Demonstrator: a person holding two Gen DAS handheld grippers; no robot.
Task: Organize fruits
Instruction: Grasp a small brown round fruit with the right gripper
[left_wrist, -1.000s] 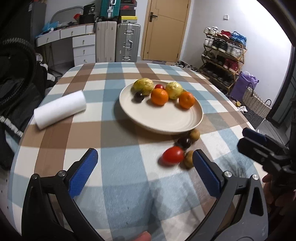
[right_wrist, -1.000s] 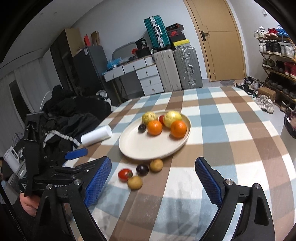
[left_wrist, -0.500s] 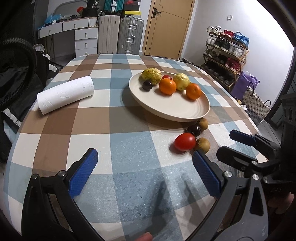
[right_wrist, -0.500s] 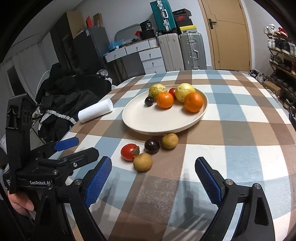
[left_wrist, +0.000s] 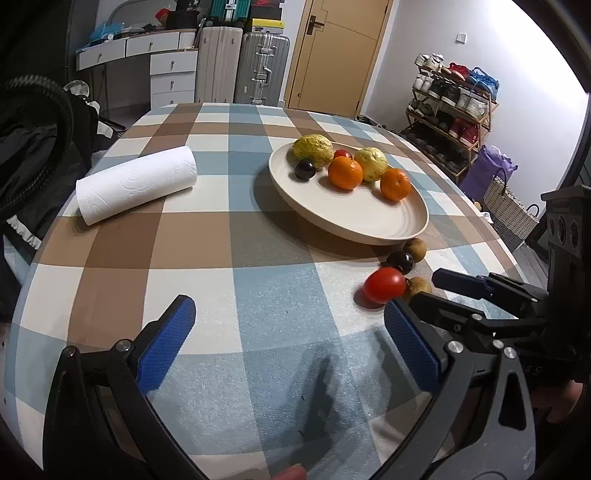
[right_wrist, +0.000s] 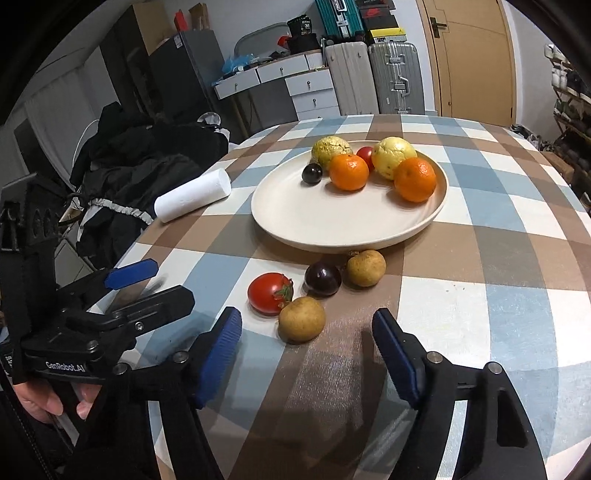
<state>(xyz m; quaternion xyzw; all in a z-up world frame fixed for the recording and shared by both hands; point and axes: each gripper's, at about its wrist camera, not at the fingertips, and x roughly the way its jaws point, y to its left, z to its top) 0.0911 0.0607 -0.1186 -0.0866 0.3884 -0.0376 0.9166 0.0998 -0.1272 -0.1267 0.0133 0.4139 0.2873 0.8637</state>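
Both tongs gape, holding nothing: the right tongs (right_wrist: 306, 354) hang just short of the nearest brown fruit (right_wrist: 301, 318), which the left tongs (left_wrist: 288, 343) half hide in their own view. Tomato (right_wrist: 269, 293), dark plum (right_wrist: 322, 278) and another brown fruit (right_wrist: 365, 267) lie on the table (right_wrist: 480, 295) beside the plate (right_wrist: 295, 221)

From the left tool's view, the brown fruit (left_wrist: 419, 286) behind the tomato (left_wrist: 384, 285) is mostly hidden by it and by the right tool (left_wrist: 448, 291). The small red fruit (right_wrist: 365, 156) on the plate (right_wrist: 317, 221) shows only partly between its neighbours. The worktop (right_wrist: 480, 295) is cut off by the frame beyond the right tool's right finger.
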